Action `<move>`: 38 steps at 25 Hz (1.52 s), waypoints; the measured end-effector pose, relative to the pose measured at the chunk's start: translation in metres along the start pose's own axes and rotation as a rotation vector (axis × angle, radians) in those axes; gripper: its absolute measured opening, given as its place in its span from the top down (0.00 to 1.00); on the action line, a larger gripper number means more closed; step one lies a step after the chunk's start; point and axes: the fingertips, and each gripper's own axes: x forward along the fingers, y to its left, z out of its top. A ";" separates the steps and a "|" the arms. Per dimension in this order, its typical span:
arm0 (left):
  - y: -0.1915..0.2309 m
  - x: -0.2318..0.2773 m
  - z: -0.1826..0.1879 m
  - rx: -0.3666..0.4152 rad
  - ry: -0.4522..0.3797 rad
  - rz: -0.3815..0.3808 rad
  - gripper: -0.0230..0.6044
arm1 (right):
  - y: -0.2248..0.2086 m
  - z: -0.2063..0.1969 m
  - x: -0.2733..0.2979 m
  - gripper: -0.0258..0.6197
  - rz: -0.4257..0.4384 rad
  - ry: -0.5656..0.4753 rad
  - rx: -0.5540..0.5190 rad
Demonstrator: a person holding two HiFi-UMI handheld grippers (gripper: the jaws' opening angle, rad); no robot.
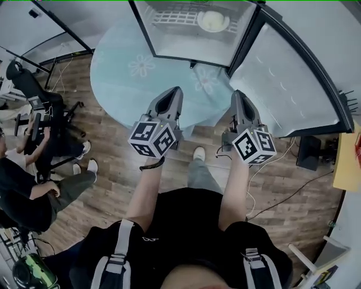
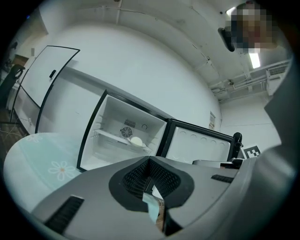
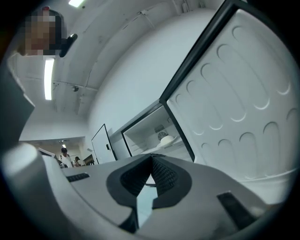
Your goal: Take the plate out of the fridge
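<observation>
your left tongs (image 1: 171,95) are clenched shut with nothing between the jaws, and your right tongs (image 1: 240,97) are clenched and empty too. in the left gripper view the two dark ribbed pads (image 2: 161,176) meet at the tip, and the right gripper view shows the same meeting of the pads (image 3: 164,174). you hold both pairs side by side and level with each other over a pale blue round mat (image 1: 121,76) printed with flowers, their tips aimed at the fridge (image 1: 169,42) but well short of it. the fridge stands open, its door (image 1: 287,82) swung out to your right, just past the right tongs. the plate (image 1: 213,21) rests on a wire shelf (image 1: 172,17) in the upper part of the open compartment, toward the shelf's right end, and neither pair touches it. it also shows small and pale in the left gripper view (image 2: 136,140) and in the right gripper view (image 3: 167,139), in front of a round fan grille (image 2: 126,132) on the back wall. off to your left a person (image 1: 34,189) sits on the wooden floor (image 1: 113,163) beside a black office chair (image 1: 42,115).
</observation>
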 end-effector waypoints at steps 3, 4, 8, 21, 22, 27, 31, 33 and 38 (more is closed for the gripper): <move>-0.002 0.026 0.009 0.009 -0.011 0.001 0.95 | -0.009 0.006 0.021 0.96 0.022 0.011 0.004; -0.005 0.032 0.012 0.015 -0.014 -0.001 0.95 | -0.009 0.009 0.027 0.96 0.031 0.015 -0.006; -0.011 0.053 0.020 0.004 -0.031 0.009 0.95 | 0.004 0.023 0.045 0.96 0.088 0.014 -0.051; 0.009 0.091 0.036 -0.024 -0.035 0.011 0.95 | 0.012 0.020 0.088 0.96 0.105 0.051 -0.090; 0.012 0.096 0.039 -0.025 -0.038 0.007 0.95 | 0.010 0.022 0.093 0.96 0.099 0.049 -0.095; 0.017 0.116 0.042 -0.033 -0.017 -0.031 0.93 | 0.006 0.024 0.113 0.96 0.077 0.049 -0.100; 0.024 0.131 0.042 -0.043 -0.001 -0.045 0.93 | 0.003 0.024 0.127 0.96 0.066 0.054 -0.102; 0.025 0.139 0.044 -0.040 0.006 -0.062 0.92 | 0.001 0.027 0.133 0.92 0.066 0.054 -0.108; 0.025 0.158 0.045 -0.051 0.028 -0.106 0.81 | -0.002 0.030 0.149 0.90 0.057 0.058 -0.120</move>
